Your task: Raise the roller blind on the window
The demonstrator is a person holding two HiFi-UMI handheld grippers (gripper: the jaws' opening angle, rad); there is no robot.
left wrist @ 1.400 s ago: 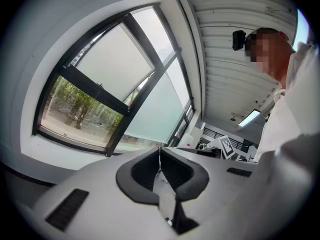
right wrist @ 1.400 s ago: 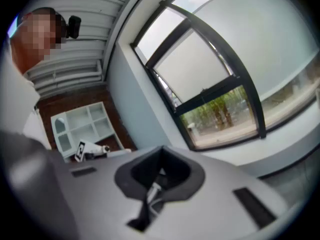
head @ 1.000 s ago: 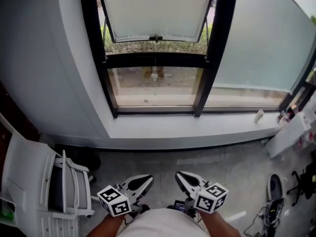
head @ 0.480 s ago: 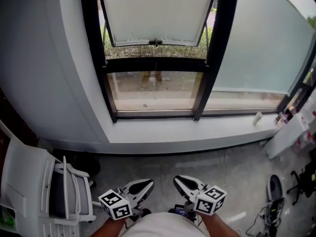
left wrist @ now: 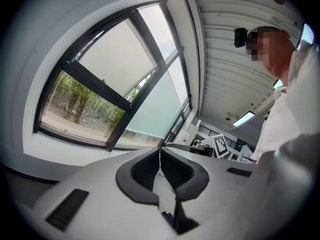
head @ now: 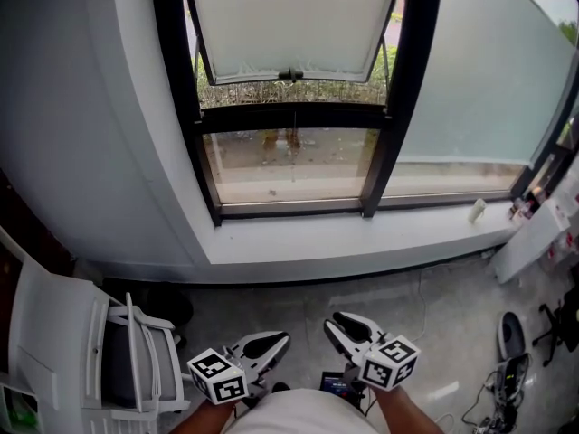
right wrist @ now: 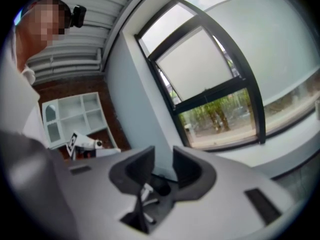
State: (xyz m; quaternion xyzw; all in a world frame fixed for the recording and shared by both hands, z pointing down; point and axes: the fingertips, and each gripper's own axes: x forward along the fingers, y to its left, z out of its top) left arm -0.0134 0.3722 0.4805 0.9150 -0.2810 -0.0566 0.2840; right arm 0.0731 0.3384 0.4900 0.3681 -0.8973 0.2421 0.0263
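While the roller blind (head: 289,21) hangs partly lowered, raising is not started: left hand-held gripper (head: 284,338) closed, empty; right hand-held gripper (head: 336,322) just opening, empty.

Plenty of daylight coming through the window (head: 288,165), soft and even, no hard shadows. The floor (head: 434,315) by the wall looks dimmer. Both gripper views are heavily fisheyed with black rounded corners, and the right gripper view is noticeably smeared and soft.
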